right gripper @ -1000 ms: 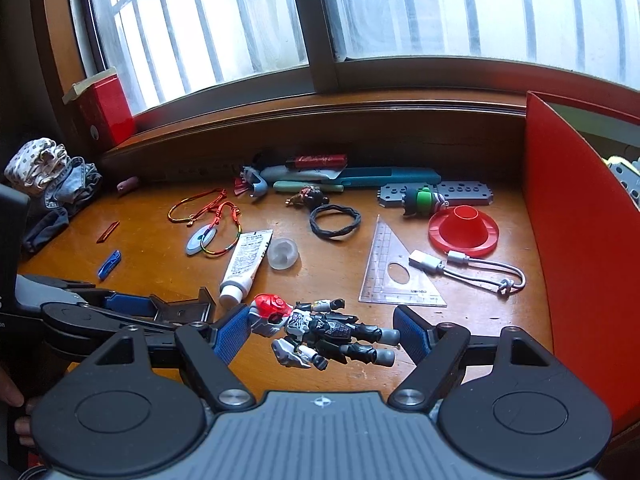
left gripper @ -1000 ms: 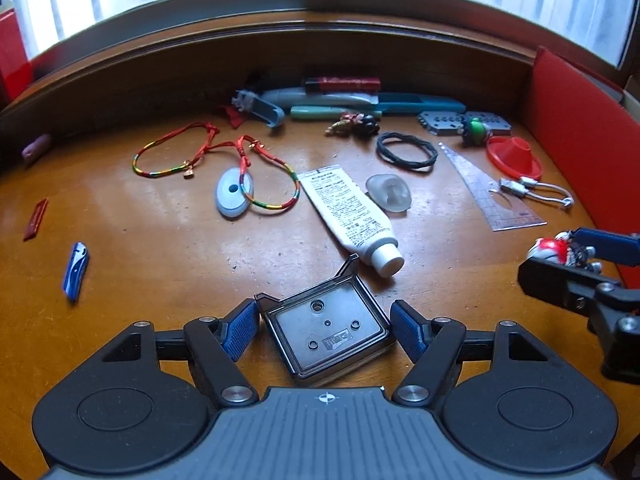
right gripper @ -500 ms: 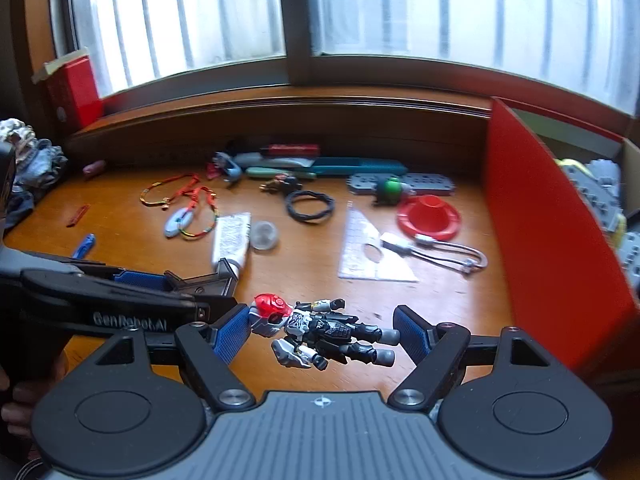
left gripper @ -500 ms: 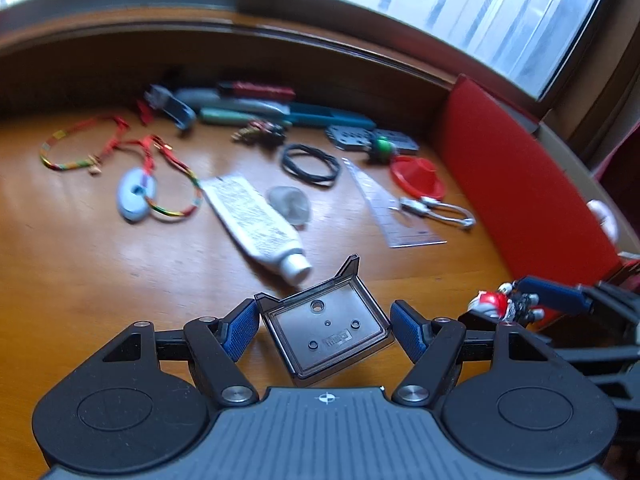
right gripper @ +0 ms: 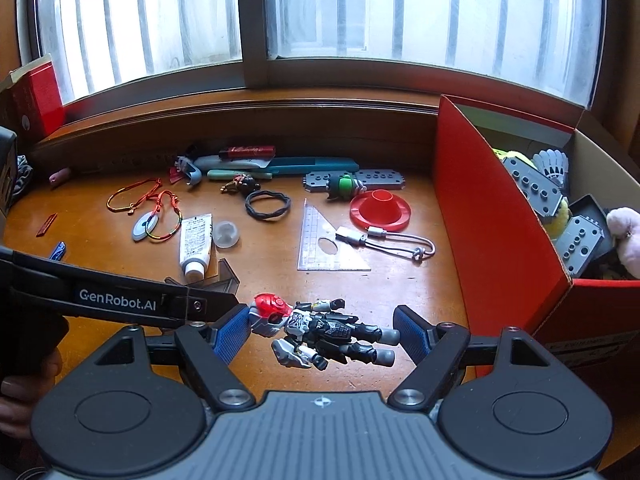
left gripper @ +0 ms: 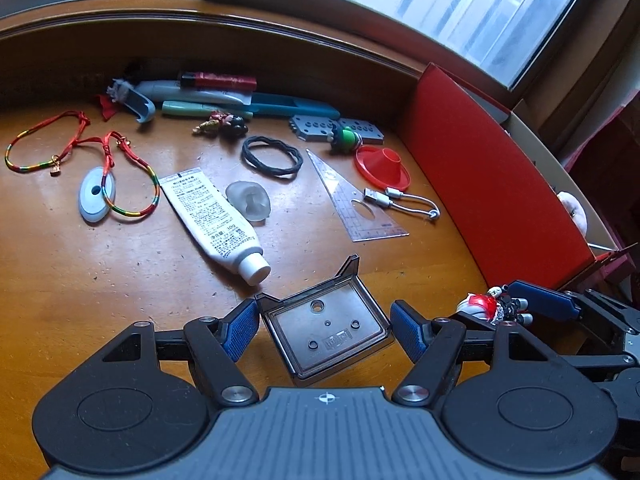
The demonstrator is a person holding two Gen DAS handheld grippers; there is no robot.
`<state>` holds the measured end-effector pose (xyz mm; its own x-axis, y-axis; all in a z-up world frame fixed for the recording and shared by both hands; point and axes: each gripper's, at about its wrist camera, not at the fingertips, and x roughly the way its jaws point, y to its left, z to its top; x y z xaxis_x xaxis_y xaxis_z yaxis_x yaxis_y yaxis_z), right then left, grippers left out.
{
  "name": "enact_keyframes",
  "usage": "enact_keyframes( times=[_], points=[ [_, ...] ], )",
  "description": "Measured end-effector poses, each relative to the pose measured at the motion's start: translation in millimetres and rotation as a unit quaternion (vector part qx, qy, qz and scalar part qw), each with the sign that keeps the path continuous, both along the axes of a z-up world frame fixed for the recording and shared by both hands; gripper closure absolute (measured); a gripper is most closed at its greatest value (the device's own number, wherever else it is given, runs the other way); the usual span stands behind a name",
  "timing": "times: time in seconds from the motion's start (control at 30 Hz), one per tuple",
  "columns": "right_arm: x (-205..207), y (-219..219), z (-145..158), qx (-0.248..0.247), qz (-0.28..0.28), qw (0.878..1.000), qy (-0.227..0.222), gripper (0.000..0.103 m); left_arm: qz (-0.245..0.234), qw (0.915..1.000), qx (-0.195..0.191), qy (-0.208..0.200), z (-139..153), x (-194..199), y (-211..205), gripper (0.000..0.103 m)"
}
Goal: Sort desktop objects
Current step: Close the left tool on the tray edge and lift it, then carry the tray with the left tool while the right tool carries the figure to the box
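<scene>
The brown wooden desk [left gripper: 100, 280] looks shiny and a bit scratched. The see-through plastic triangle ruler [left gripper: 352, 204] is smooth. The white squeeze tube [left gripper: 212, 220] looks matt. The red box wall [right gripper: 488, 216] looks like smooth cardboard.

I am in a home, at a wooden desk [right gripper: 400, 292] set under a barred window [right gripper: 240, 12] filling the top of the frame. Toys fill a red cardboard box [right gripper: 492, 216] at right; bracelets [left gripper: 132, 184], a hair tie [left gripper: 272, 156] and a cream tube [left gripper: 212, 216] litter mid-frame.
</scene>
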<state>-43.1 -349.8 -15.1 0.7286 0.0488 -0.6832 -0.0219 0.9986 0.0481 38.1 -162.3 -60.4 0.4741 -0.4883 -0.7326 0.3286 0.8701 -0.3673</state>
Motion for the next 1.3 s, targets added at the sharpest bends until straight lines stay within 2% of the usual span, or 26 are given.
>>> enact_keyframes(
  times=[0.37,0.6,0.83,1.3],
  points=[
    [-1,8,-1,0.000,-0.006,1.000,0.005,0.024,0.001,1.0000,0.005,-0.003,1,3,5,0.032],
    [-3,9,-4,0.002,-0.003,1.000,0.000,0.024,0.010,0.9994,0.017,-0.028,10,7,4,0.032],
    [9,-4,1,0.010,0.026,0.999,-0.022,0.024,0.063,0.9958,0.028,-0.059,32,12,5,0.032],
    [12,-52,36,0.045,0.069,0.994,-0.077,0.024,0.071,0.9914,0.054,-0.095,56,13,-35,0.032]
  ],
)
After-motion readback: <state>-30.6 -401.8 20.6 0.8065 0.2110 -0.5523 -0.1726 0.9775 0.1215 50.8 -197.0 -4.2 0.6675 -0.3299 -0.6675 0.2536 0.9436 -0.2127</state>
